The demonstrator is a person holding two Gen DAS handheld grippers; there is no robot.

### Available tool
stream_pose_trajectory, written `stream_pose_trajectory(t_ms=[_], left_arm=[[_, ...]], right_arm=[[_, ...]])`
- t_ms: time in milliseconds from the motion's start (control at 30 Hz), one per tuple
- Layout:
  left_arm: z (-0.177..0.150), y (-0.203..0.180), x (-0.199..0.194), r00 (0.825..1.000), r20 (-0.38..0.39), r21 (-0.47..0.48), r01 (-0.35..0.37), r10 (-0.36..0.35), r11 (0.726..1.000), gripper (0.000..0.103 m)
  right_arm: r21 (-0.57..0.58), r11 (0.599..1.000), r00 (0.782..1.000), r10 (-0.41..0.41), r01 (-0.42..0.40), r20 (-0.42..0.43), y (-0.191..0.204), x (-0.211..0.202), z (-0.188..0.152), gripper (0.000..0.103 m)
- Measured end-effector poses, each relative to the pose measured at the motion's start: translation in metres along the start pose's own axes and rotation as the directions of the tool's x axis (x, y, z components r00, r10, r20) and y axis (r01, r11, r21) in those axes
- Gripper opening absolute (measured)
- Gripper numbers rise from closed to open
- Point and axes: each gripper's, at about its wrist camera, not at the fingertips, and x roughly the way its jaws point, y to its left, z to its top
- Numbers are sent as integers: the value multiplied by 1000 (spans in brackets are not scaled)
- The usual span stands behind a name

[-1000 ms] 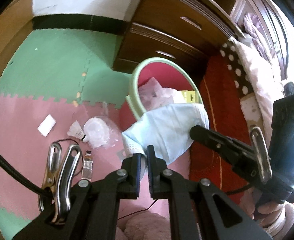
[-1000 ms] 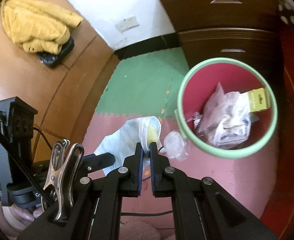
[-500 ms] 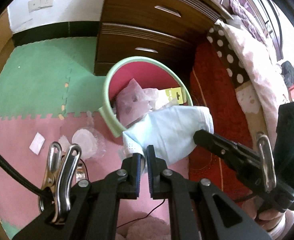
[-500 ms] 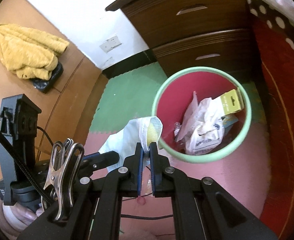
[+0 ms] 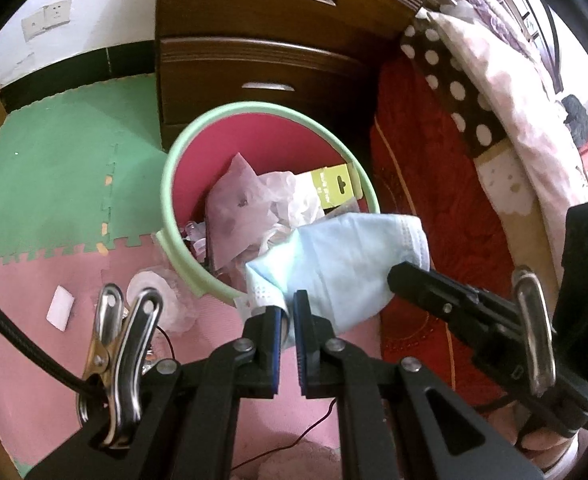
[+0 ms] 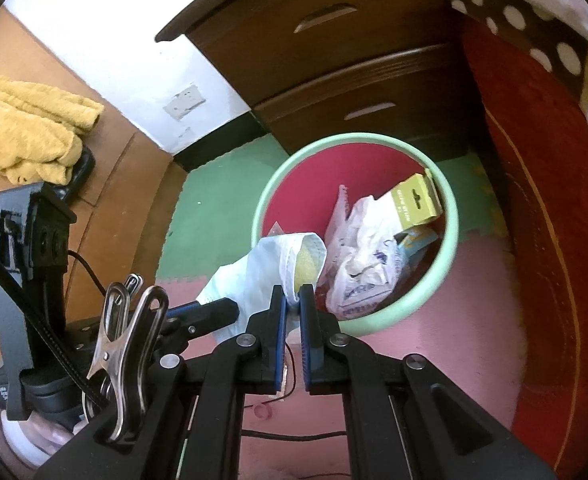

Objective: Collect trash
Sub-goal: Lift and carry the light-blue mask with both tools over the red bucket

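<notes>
A pale blue face mask (image 5: 342, 268) hangs stretched between both grippers, over the near rim of a red bin with a mint-green rim (image 5: 182, 252). My left gripper (image 5: 288, 306) is shut on the mask's lower corner. The right gripper (image 5: 394, 276) reaches in from the right in the left wrist view and pinches the mask's other end. From the right wrist camera, the right gripper (image 6: 293, 300) is shut on the mask (image 6: 266, 268), with the bin (image 6: 450, 220) just beyond. The bin holds crumpled plastic bags (image 6: 366, 264) and a yellow-green card box (image 6: 418, 200).
On the pink and green foam mat (image 5: 54, 184) lie a clear plastic lid (image 5: 154, 292) and a white paper scrap (image 5: 60, 306), left of the bin. A dark wooden drawer chest (image 5: 262, 52) stands behind the bin. A bed with a red blanket (image 5: 434, 184) runs along the right.
Both grippers have carried the mask toward the bin; it now hangs over the bin's near rim. The bin has grown larger and moved toward the centre of both views.
</notes>
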Motion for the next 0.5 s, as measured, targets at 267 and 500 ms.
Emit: stream_pose_trajectory(t_ms=[267,500], left_arm=[[8,-6,20,1000,-18,23,-14,14,1000,6],[12,-11,39,999,-28,58,-43,45,997,6]], right_arm=[[22,999,999,-38,38,-1,-16,6,1,7],[31,997,998,-67,67,-5,-25,18,8,7]])
